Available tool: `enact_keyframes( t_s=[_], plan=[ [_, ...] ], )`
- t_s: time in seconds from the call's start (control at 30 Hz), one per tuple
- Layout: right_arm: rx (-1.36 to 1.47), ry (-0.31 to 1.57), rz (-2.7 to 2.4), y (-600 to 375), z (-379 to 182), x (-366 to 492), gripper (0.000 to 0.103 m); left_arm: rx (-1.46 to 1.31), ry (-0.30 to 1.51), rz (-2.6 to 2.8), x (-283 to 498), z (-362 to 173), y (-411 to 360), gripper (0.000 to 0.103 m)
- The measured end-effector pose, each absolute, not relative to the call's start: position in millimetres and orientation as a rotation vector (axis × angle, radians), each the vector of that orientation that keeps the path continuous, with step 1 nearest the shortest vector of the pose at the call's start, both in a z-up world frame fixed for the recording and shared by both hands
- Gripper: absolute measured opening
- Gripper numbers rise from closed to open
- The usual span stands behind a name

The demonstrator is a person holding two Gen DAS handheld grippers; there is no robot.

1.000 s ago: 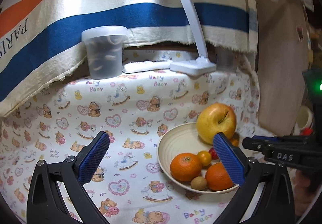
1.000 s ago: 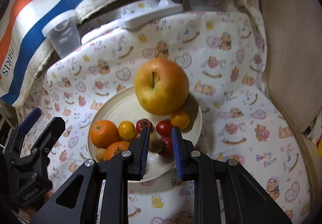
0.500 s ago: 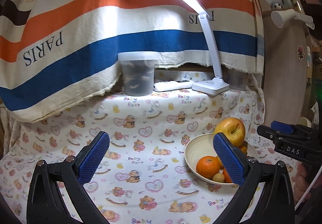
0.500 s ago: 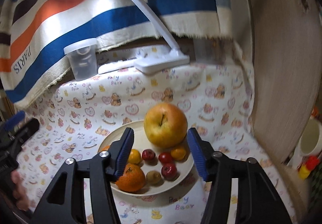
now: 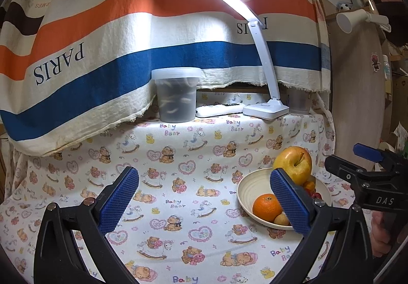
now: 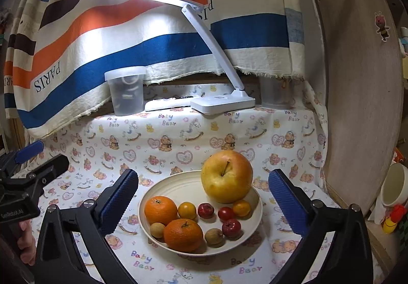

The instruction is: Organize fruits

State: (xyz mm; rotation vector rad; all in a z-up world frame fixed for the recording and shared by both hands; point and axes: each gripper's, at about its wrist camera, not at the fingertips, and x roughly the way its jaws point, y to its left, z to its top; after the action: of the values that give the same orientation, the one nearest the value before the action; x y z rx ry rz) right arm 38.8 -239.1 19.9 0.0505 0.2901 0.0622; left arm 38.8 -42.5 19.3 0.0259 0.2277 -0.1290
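Fruit sits in a cream bowl [image 5: 246, 188] on the bear-print cloth [image 5: 178, 156]. In the left wrist view the bowl lies behind the right-hand finger, which covers part of it. An apple [image 5: 293, 164] rises above that finger's tip, an orange [image 5: 266, 207] shows just to its left, and a small brown fruit [image 5: 281, 219] sits touching the orange at the bowl's near rim. The left gripper [image 5: 204, 205] has its fingers wide apart, with only bare cloth between them. Beyond the fingertips, at the back, stand a lidded tub [image 5: 176, 95], a white remote [image 5: 219, 109] and a desk lamp [image 5: 265, 109], all under a striped towel [image 5: 102, 54]. The right gripper [image 5: 367, 164] juts in from the right edge, past the bowl, with a hand [image 5: 380, 235] below it.

In the right wrist view the bowl [image 6: 178, 187] lies between the two fingers, a little beyond their tips. The right gripper [image 6: 204, 203] is opening, its fingers spread wide, touching no fruit. The apple [image 6: 227, 176] stands at the bowl's far side, nearer the right finger. Two oranges [image 6: 160, 210] sit nearer the left finger, one behind the other. Between them and the right finger lie small yellow, red and brown fruits. The left gripper [image 6: 25, 164] shows well left of the left finger, its hand [image 6: 26, 243] beneath. A mug [image 6: 394, 187] stands off to the right of the right finger.
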Motion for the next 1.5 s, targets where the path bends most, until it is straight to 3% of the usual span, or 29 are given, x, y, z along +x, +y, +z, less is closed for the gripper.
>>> enact_keyframes(
  t_s=[0.6, 1.5],
  plan=[
    [-0.002, 0.294, 0.0, -230.1, 5.4, 44.7, 0.102, 0.017, 0.317, -0.151, 52.4, 3.5, -48.3, 0.102],
    [-0.005, 0.293, 0.008, -230.5, 5.2, 44.1, 0.102, 0.031, 0.312, -0.165, 51.1, 3.4, -51.2, 0.102]
  ],
)
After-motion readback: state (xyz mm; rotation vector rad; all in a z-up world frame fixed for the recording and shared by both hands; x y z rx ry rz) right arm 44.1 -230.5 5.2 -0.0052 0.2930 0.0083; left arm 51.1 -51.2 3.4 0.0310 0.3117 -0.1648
